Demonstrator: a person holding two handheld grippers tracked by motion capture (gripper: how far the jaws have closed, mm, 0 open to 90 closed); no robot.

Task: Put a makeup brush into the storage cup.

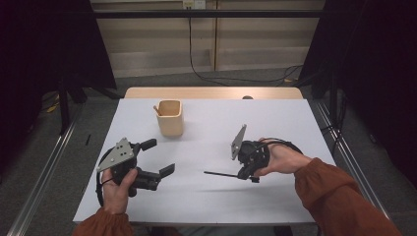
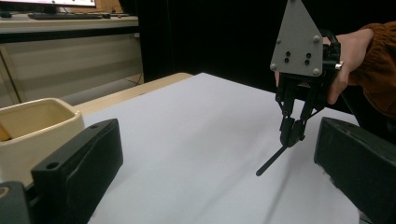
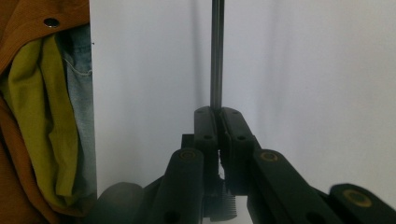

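1. Your right gripper [image 1: 246, 172] has its two jaws squeezed tight on a thin black stick [image 1: 222, 174].
2. The stick pokes out past the jaw tips. It slants down toward the white table [image 1: 275, 123] in front of you. I cannot tell if its far end touches the table.
3. Your left gripper [image 1: 158, 157] has its jaws wide apart. Nothing sits between them.
4. A tan cup [image 1: 170, 118] stands near the back of the table, well apart from the stick. Something small leans inside it, too tiny to make out.
5. In the left gripper view, the cup is cut off at the edge.
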